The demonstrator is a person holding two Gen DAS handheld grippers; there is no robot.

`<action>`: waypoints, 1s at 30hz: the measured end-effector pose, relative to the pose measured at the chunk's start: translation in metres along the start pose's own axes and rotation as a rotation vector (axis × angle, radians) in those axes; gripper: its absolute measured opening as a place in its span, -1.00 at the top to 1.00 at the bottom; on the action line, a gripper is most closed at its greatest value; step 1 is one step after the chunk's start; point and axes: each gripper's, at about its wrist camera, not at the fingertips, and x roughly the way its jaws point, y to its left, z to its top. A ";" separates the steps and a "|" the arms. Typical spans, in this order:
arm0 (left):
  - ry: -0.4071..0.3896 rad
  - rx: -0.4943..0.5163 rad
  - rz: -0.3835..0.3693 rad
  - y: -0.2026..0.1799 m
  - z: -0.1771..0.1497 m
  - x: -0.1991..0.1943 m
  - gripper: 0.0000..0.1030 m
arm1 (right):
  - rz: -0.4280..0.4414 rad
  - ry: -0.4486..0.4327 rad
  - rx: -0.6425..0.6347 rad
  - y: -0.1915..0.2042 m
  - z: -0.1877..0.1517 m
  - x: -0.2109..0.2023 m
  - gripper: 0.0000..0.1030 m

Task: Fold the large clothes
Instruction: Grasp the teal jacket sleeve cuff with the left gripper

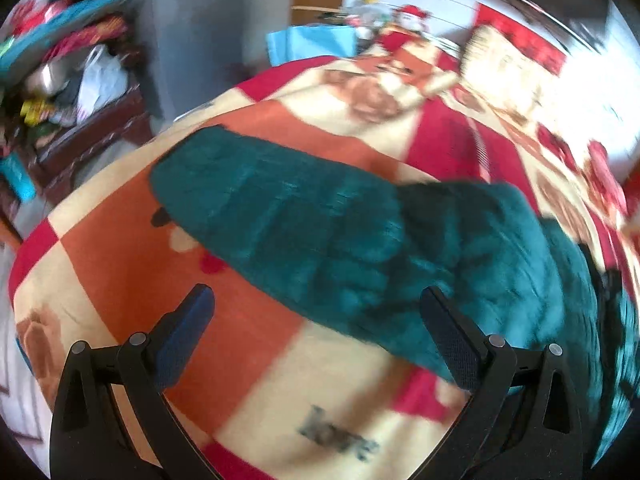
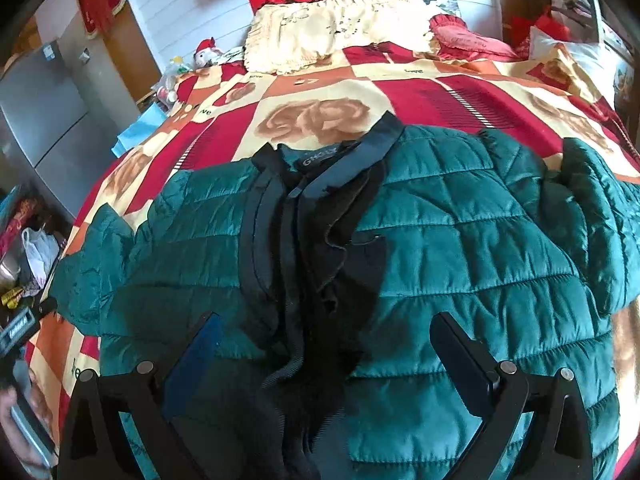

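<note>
A teal quilted puffer jacket (image 2: 460, 248) lies face up on a bed, its dark zipper front and collar toward the headboard. My right gripper (image 2: 326, 322) hovers open over the lower front of the jacket, holding nothing. In the blurred left wrist view one teal sleeve (image 1: 280, 216) stretches out to the left over the blanket. My left gripper (image 1: 318, 294) stands open above the sleeve's near edge, its right finger (image 1: 452, 340) over the teal fabric, its left finger (image 1: 188, 328) over the blanket.
The bed carries a red, orange and cream patterned blanket (image 2: 328, 92), with pillows (image 2: 320, 36) at the headboard. A grey fridge (image 1: 196, 28) and a cluttered dark wooden table (image 1: 80, 120) stand left of the bed. A hand (image 2: 16, 416) shows at the lower left.
</note>
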 end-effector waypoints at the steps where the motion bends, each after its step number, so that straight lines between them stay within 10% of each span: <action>1: -0.001 -0.035 0.011 0.011 0.006 0.005 -0.99 | -0.002 -0.001 -0.009 0.002 0.000 0.000 -1.00; 15: -0.003 -0.274 0.146 0.097 0.058 0.081 -0.93 | 0.012 0.019 -0.042 0.008 0.000 0.008 -1.00; 25: 0.019 -0.277 -0.021 0.098 0.069 0.097 0.62 | 0.004 0.027 -0.064 0.011 -0.004 0.009 -1.00; 30: -0.011 -0.285 -0.144 0.094 0.068 0.063 0.73 | 0.007 0.029 -0.061 0.010 -0.007 0.009 -1.00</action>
